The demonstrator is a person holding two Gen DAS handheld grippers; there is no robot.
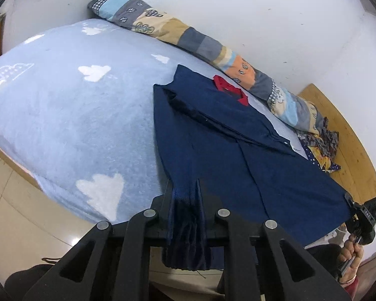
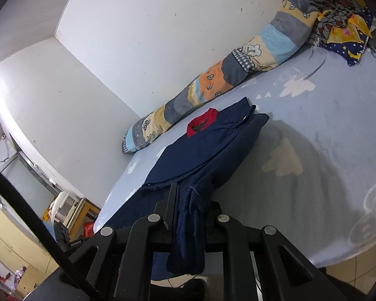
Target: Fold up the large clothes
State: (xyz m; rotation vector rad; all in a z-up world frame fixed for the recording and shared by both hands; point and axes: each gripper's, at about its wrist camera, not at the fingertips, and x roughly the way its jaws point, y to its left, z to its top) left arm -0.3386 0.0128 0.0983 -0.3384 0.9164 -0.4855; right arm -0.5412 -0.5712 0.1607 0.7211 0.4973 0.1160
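Already each gripper has a corner of the hem: the left gripper point(image 1: 185, 200) is clenched on a bunched fold of the navy jacket point(image 1: 238, 150), and the right gripper point(image 2: 190, 200) is clenched on the hem's other end. The jacket lies on the cloud-print bedsheet point(image 1: 62, 115), sleeves laid across its body, its long axis running from the near hem straight away to the red collar point(image 1: 229, 89) at the far end, close beside the rolled patchwork quilt point(image 1: 188, 37) along the wall. So the whole garment lies ahead of both grippers, neither nearer the collar than the other. In my judgement the next fold carries the hem far-ward toward the collar, both hands travelling together to keep the edge square.
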